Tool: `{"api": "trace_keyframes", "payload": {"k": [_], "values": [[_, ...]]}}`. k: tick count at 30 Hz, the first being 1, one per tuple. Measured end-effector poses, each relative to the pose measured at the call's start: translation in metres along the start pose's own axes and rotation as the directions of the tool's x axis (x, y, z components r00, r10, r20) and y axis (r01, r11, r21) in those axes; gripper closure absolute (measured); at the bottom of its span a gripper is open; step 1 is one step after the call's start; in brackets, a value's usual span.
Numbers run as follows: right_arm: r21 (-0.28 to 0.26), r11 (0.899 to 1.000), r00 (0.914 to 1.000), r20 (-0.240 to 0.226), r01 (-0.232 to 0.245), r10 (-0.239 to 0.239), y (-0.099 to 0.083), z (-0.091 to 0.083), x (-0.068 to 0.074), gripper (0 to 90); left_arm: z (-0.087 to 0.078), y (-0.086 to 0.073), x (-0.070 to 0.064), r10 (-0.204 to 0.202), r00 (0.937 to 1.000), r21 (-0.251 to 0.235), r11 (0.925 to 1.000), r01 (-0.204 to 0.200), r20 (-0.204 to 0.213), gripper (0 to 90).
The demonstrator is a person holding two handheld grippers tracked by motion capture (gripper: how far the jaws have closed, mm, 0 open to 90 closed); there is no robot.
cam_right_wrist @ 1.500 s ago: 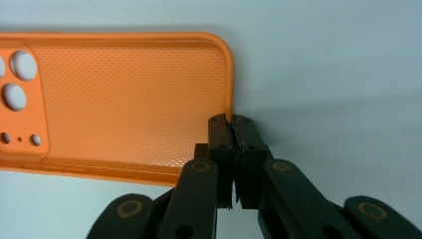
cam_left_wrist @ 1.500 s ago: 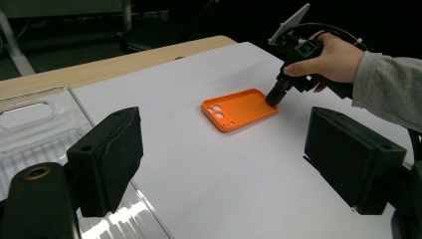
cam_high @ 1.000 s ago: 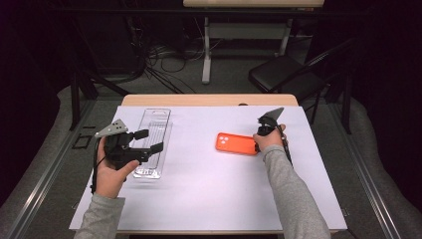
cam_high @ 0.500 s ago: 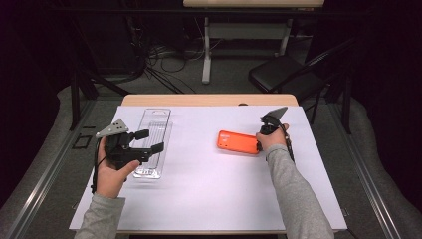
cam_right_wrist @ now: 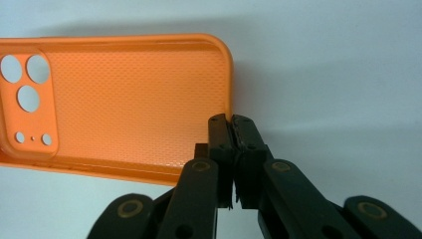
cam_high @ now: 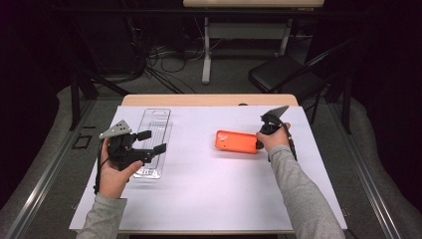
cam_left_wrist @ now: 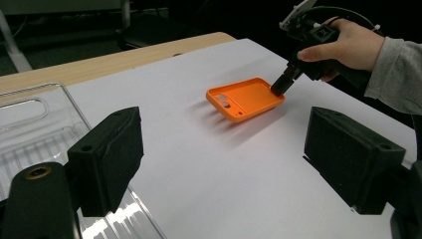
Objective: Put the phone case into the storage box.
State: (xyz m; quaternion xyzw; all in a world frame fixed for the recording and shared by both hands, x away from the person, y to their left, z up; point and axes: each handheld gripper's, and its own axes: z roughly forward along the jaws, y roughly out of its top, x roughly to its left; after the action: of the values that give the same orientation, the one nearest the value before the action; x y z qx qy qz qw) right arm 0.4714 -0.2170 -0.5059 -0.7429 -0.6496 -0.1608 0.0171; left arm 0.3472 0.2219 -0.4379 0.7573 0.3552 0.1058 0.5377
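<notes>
No readable writing. Orange phone case [cam_right_wrist: 124,104] clamped at its end wall by right gripper [cam_right_wrist: 231,122]; left gripper [cam_left_wrist: 224,164] spread apart, well away beside clear tray [cam_high: 154,139].

I note both sleeves are grey knit, ribbed at the cuff. My left tool [cam_high: 149,142] is matte black, with a grey three-cornered plate on top that carries small dark dots, and a thin black cable hanging from it. Its pads [cam_left_wrist: 107,157] are blocky black foam-like slabs; a brass-coloured screw sits in the arm below. My right tool [cam_right_wrist: 232,124] is black too, with narrow fingertips, small dark screws along them, brass-ringed pivots on the linkage, and a black cable.
</notes>
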Motion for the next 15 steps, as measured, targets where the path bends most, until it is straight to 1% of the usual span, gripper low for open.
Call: {"api": "trace_keyframes", "payload": {"k": [1, 2, 4, 6, 7, 8, 10, 11, 12, 13, 15], "values": [[0.007, 1.000, 1.0000, 0.003, 0.006, -0.006, 0.000, -0.001, 0.000, 87.9, 0.001, 0.000, 0.000, 0.003, 1.0000, 0.002, 1.0000, -0.003, 0.001, 15.7], [0.006, 1.000, 1.0000, -0.008, 0.000, 0.000, -0.001, -0.002, 0.001, 88.0, 0.002, 0.000, -0.001, 0.003, 1.0000, 0.005, 1.0000, -0.003, -0.001, 15.9], [0.002, 1.000, 0.9997, -0.016, 0.019, -0.019, -0.002, -0.003, 0.002, 88.0, 0.003, -0.001, -0.002, 0.006, 1.0000, 0.011, 0.9999, -0.006, -0.004, 15.9], [0.006, 1.000, 0.9996, -0.014, 0.023, -0.023, -0.003, -0.004, 0.006, 87.9, 0.006, -0.002, -0.003, 0.006, 1.0000, 0.010, 0.9999, -0.006, -0.006, 15.9], [0.001, 1.000, 0.9994, -0.021, 0.028, -0.028, -0.004, -0.005, 0.007, 87.9, 0.007, -0.003, -0.004, 0.005, 1.0000, 0.012, 0.9999, -0.005, -0.006, 15.9], [0.003, 0.999, 0.9991, -0.019, 0.038, -0.038, -0.005, -0.005, 0.008, 87.8, 0.009, -0.003, -0.004, 0.004, 1.0000, 0.012, 0.9999, -0.004, -0.009, 15.9], [-0.003, 0.999, 0.9984, -0.038, 0.041, -0.041, -0.006, -0.006, 0.012, 87.8, 0.012, -0.004, -0.006, 0.006, 0.9999, 0.017, 0.9998, -0.006, -0.013, 16.1], [-0.003, 0.998, 0.9976, -0.031, 0.062, -0.062, -0.007, -0.006, 0.012, 87.9, 0.014, -0.005, -0.007, 0.001, 0.9999, 0.016, 0.9999, -0.001, -0.011, 16.1], [-0.003, 0.999, 0.9982, -0.041, 0.043, -0.043, -0.007, -0.007, 0.016, 87.9, 0.015, -0.006, -0.008, 0.002, 1.0000, 0.020, 0.9998, -0.002, -0.009, 16.2], [-0.009, 0.998, 0.9973, -0.048, 0.055, -0.055, -0.008, -0.006, 0.016, 87.9, 0.017, -0.006, -0.009, 0.001, 1.0000, 0.025, 0.9997, -0.001, -0.008, 16.4], [-0.006, 0.998, 0.9967, -0.052, 0.063, -0.063, -0.009, -0.007, 0.018, 87.9, 0.020, -0.008, -0.010, 0.004, 1.0000, 0.038, 0.9993, -0.004, -0.007, 16.5]]}}
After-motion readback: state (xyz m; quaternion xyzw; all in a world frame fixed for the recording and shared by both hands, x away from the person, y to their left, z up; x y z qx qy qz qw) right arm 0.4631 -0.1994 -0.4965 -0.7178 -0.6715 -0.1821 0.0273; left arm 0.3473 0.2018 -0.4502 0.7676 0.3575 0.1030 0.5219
